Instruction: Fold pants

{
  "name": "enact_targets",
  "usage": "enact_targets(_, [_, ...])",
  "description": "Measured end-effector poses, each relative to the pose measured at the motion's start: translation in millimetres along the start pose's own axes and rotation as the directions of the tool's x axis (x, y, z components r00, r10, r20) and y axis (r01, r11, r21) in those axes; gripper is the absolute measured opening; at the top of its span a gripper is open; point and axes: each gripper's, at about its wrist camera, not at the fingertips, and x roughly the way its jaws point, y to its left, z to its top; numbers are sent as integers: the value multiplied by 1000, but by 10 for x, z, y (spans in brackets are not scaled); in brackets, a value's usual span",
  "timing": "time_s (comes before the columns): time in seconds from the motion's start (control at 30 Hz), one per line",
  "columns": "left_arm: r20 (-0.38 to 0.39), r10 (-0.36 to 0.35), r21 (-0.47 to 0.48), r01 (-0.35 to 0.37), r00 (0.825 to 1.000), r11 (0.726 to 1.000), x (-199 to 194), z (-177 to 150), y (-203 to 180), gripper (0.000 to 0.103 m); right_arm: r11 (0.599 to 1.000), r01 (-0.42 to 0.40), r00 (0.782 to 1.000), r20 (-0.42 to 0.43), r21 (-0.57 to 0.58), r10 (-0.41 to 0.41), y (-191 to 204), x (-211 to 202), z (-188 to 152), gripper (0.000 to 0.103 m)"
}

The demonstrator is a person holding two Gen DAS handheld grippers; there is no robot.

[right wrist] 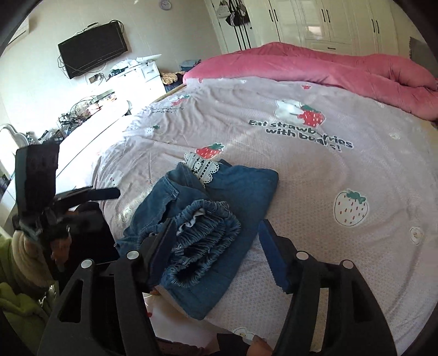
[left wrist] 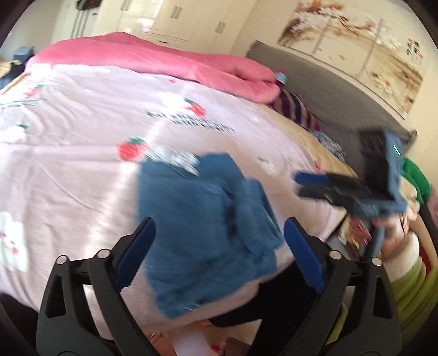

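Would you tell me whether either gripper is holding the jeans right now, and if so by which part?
Nothing is held. The left gripper and right gripper both stand open, and the folded jeans lie loose on the bedspread.

Left gripper [left wrist: 219,246] hangs wide open over the folded blue pants [left wrist: 205,232] on the bedspread [left wrist: 68,137], right gripper [left wrist: 306,183] at three o'clock.

A pale lilac strawberry-print bedspread [right wrist: 314,169] is covering the bed across the middle of the frame. A rolled pink quilt [right wrist: 342,74] is lying along the upper right, white wardrobes [right wrist: 328,22] standing behind. A black wall-mounted television [right wrist: 93,49] is hanging upper left.
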Motion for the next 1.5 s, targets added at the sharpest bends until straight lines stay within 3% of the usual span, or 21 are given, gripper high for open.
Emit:
enact_targets(0.13, [3, 93, -19, -93, 996, 996, -88, 187, 173, 93, 996, -8, 1000, 30, -85, 10, 280, -167, -58, 68])
enact_targets(0.23, [-25, 110, -17, -111, 994, 994, -27, 311, 224, 93, 982, -41, 998, 46, -186, 50, 585, -230, -121, 72])
enact_targets(0.37, [-101, 85, 3, -85, 991, 996, 164, 380, 214, 93, 918, -80, 996, 10, -388, 90, 1109, -160, -260, 72])
enact_targets(0.43, [-145, 58, 12, -57, 988, 998, 292, 382, 201, 77, 878, -95, 995, -27, -468, 93, 1318, -61, -345, 72])
enact_targets(0.53, [-196, 40, 42, -32, 980, 999, 467, 357, 159, 61, 830, -84, 995, -86, -551, 44, 1492, 199, -440, 71])
enact_targets(0.63, [-228, 36, 48, -26, 973, 999, 594, 348, 163, 53, 810, -98, 991, -128, -579, 28, 1564, 425, -481, 64])
enact_targets(0.8, [-273, 52, 41, -43, 961, 998, 860, 369, 226, 51, 737, -19, 992, -105, -676, -71, 1631, 671, -516, 44])
enact_targets(0.97, [-298, 65, 24, -61, 952, 998, 1045, 376, 299, 51, 678, 39, 987, -77, -734, -141, 1622, 870, -508, 43])
enact_targets(1.03, [-296, 73, 27, -68, 952, 997, 1075, 381, 296, 51, 691, 23, 987, -92, -723, -129, 1563, 931, -502, 39])
enact_targets(1.1, [-294, 78, 30, -72, 953, 997, 1093, 389, 283, 51, 715, -20, 988, -125, -698, -94, 1515, 921, -522, 9])
enact_targets(1.13, [-294, 78, 31, -72, 953, 997, 1103, 389, 284, 51, 720, -37, 988, -136, -693, -80, 1489, 888, -541, 6])
enact_targets(1.27, [-294, 70, 28, -65, 953, 998, 1134, 394, 293, 51, 718, -54, 984, -159, -694, -80, 1388, 729, -702, 5])
enact_targets(1.37, [-287, 68, 26, -63, 956, 998, 1144, 391, 294, 52, 772, -69, 983, -173, -632, -54, 1268, 794, -768, 5])
enact_targets(1.5, [-275, 67, 17, -65, 959, 998, 1139, 373, 307, 52, 810, -69, 986, -165, -583, -36, 1206, 888, -861, 8])
